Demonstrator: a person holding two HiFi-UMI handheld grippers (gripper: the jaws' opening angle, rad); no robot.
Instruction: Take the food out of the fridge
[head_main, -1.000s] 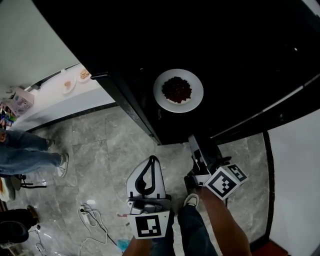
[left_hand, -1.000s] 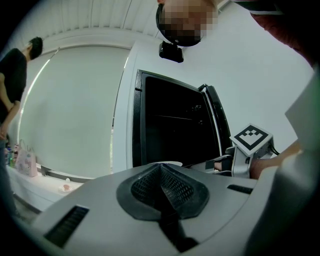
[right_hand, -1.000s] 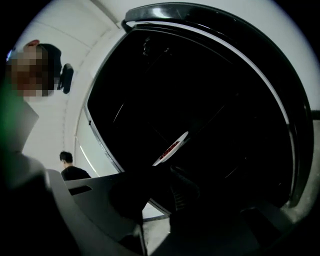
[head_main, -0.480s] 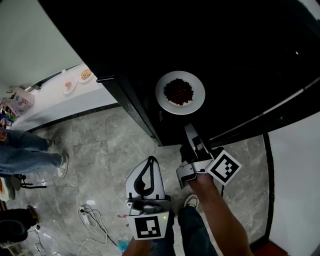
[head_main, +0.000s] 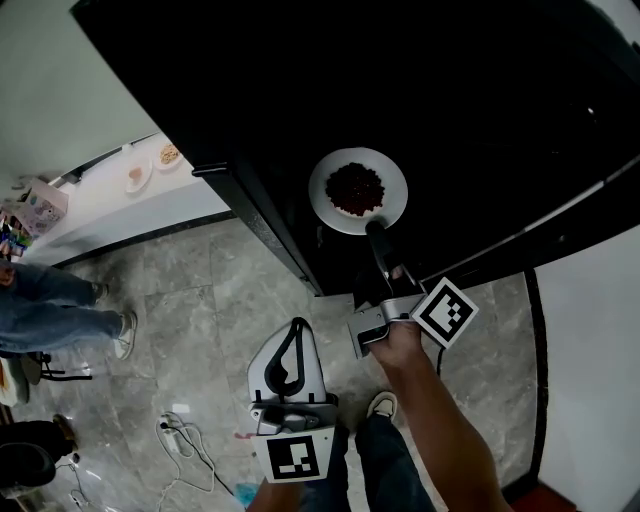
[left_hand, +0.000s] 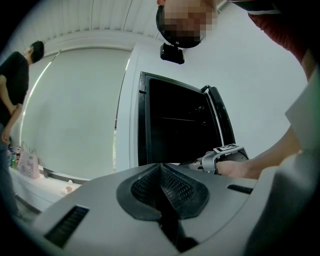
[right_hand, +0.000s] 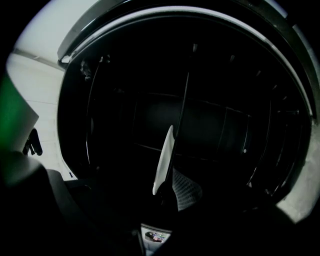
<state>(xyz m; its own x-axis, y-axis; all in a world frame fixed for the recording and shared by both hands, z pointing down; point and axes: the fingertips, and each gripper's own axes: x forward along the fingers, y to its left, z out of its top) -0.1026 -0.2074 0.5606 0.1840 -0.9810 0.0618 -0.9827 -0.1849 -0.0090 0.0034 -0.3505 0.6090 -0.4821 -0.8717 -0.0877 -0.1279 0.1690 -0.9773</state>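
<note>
A white plate (head_main: 357, 190) of dark red food sits on a shelf inside the open black fridge (head_main: 480, 120). My right gripper (head_main: 375, 231) reaches into the fridge, its tips at the plate's near rim. The right gripper view shows the plate (right_hand: 163, 159) edge-on between the jaws of the right gripper (right_hand: 167, 187), with one ribbed pad (right_hand: 186, 191) close against it; the jaws look shut on the rim. My left gripper (head_main: 299, 325) hangs low over the floor outside the fridge. In its own view the left gripper (left_hand: 161, 170) is shut and holds nothing.
The fridge door's edge (head_main: 262, 228) runs just left of the plate. A white counter (head_main: 110, 205) at far left carries two small dishes of food. A person's legs in jeans (head_main: 50, 320) stand at left. Cables (head_main: 185, 435) lie on the grey tiled floor.
My right gripper has moved up and forward from outside the fridge to the plate's near rim. The left gripper has stayed low and shut.
</note>
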